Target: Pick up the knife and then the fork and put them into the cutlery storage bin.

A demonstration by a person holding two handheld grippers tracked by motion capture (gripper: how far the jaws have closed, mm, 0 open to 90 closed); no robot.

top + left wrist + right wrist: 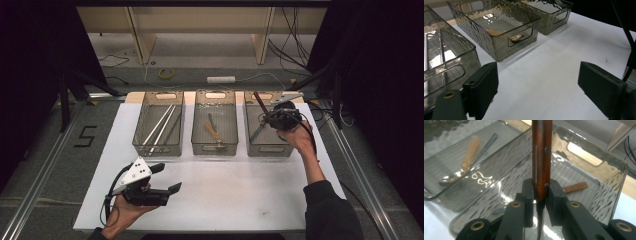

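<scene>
A white table [225, 200] holds three clear bins. Over the right bin [268, 147], the right gripper [541, 192] pinches a wooden-handled knife [542, 157] by its handle. It looks stiff, light and smooth, best gripped mid-handle. The left gripper [537, 85] rests spread wide, holding nothing.

Wood-handled knife [542, 157] upright, over right bin [599, 185], probably.

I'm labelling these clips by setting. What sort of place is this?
Probably a lab recording rig, not a kitchen: a white table framed by black curtains, three clear bins of cutlery, loose cables on the floor.
</scene>
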